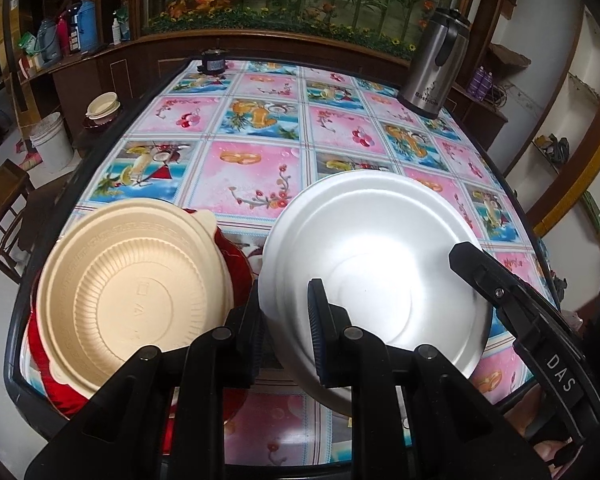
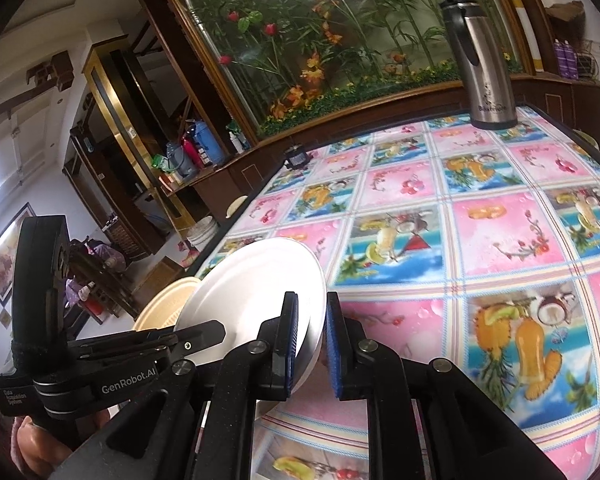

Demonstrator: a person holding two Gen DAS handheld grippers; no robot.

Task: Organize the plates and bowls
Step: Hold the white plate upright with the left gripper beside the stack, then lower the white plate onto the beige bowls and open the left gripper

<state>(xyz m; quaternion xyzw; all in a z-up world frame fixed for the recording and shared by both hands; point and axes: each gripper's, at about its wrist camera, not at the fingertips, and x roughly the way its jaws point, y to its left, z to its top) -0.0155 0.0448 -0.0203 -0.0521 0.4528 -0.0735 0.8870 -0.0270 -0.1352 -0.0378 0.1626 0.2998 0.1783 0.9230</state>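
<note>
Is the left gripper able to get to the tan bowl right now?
Probably not yet. The left gripper is busy straddling the white plate's rim. The tan bowl sits close beside it, open on top, so once the plate is released the way looks free.
</note>
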